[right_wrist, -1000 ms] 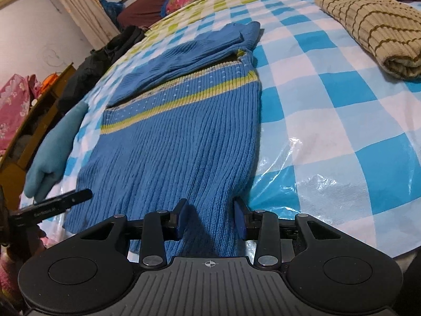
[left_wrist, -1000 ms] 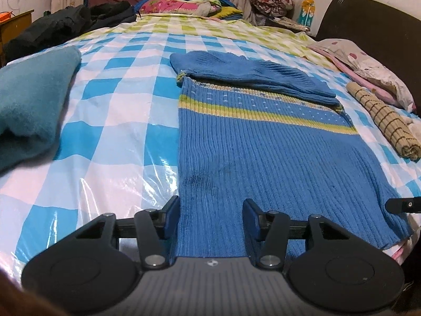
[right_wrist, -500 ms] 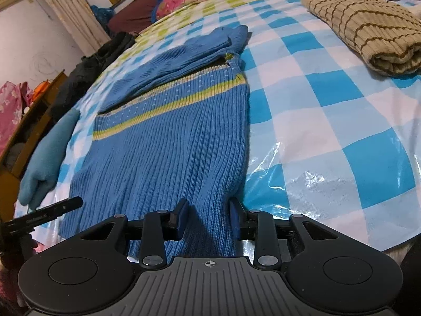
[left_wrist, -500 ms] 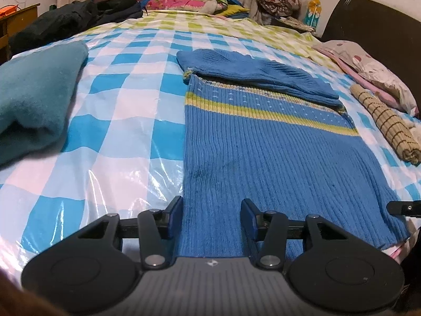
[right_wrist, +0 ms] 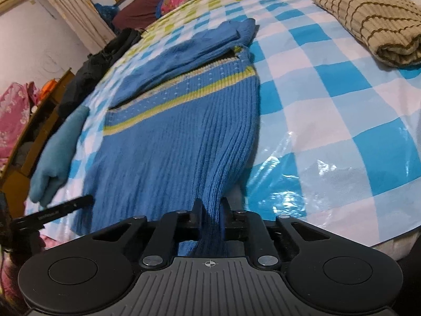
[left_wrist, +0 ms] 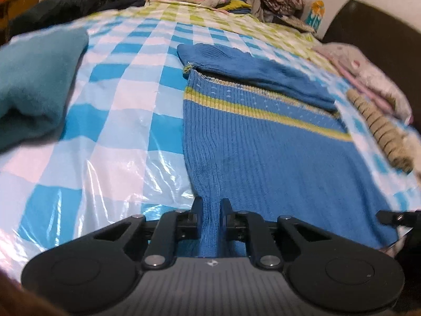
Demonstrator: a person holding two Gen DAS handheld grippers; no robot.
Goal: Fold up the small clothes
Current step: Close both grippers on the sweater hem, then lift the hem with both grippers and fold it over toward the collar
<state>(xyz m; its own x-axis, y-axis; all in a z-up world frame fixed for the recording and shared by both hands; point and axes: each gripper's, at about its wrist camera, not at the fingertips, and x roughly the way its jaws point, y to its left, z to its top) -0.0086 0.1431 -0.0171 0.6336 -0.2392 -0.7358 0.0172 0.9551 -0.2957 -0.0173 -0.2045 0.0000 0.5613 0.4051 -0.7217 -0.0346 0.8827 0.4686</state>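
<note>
A blue ribbed sweater (left_wrist: 263,142) with a yellow-green stripe lies flat on the checked bed, its sleeves folded across the far end. My left gripper (left_wrist: 211,205) is closing on the near left corner of the hem, and the knit is bunched between its pads. The same blue sweater (right_wrist: 179,142) fills the right wrist view, where my right gripper (right_wrist: 211,205) is closing on the near right corner of the hem with fabric pinched between its pads. Each gripper's tip shows at the edge of the other's view.
A plastic-covered blue and white checked sheet (left_wrist: 126,100) covers the bed. A teal folded garment (left_wrist: 34,84) lies at left and a beige striped folded garment (right_wrist: 368,23) at right. Dark clothes (left_wrist: 73,5) and pillows are piled at the far end.
Both grippers went from open astride the sweater's hem to closed on it. The hem corners are now gathered into ridges between the pads.
</note>
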